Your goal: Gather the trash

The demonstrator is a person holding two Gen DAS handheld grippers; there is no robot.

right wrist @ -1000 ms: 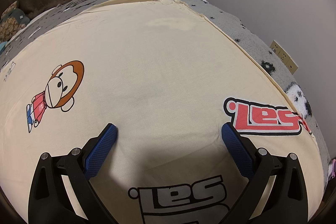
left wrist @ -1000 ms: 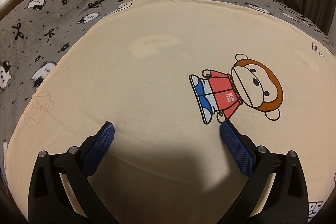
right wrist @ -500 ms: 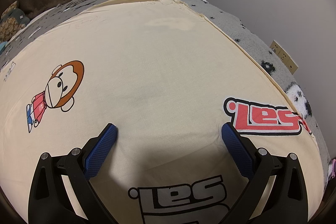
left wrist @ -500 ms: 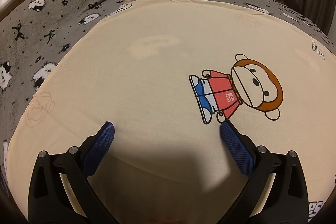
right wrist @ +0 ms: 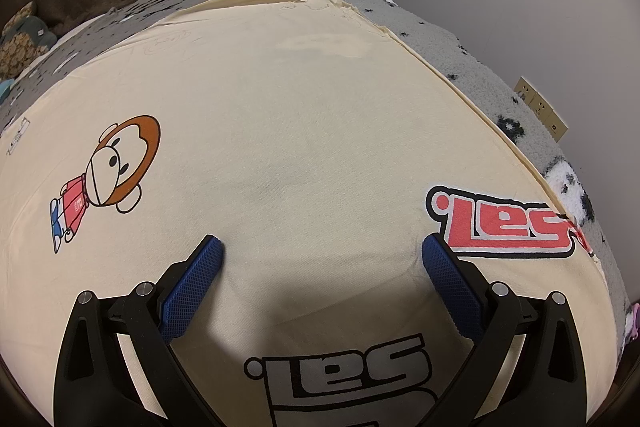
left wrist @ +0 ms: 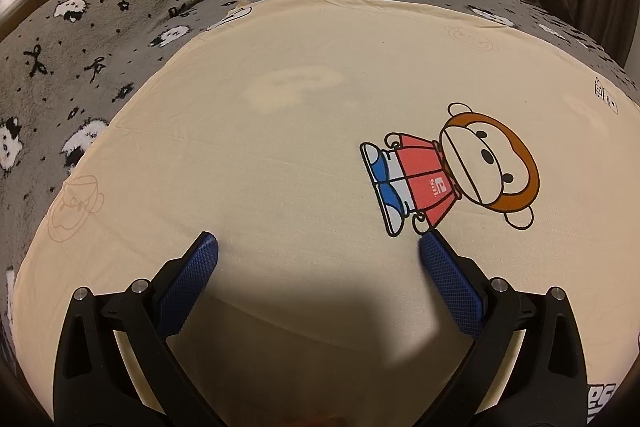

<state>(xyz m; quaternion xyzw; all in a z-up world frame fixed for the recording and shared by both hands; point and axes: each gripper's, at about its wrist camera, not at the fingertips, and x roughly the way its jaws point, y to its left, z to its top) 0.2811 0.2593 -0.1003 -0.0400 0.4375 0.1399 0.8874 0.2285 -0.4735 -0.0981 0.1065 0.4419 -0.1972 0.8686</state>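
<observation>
Frankly, I saw nothing collected: my left claw hung spread and empty over the cream sheet on the bed, near the printed monkey. My right claw was likewise released, holding nothing. No trash showed in either view, so the whole task looked undone.

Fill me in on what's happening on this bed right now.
Nothing is being handled. The left claw and right claw both hang open and empty over a cream sheet printed with a cartoon monkey, spread across a grey patterned blanket. No trash shows in either view, so collecting has not started.
</observation>
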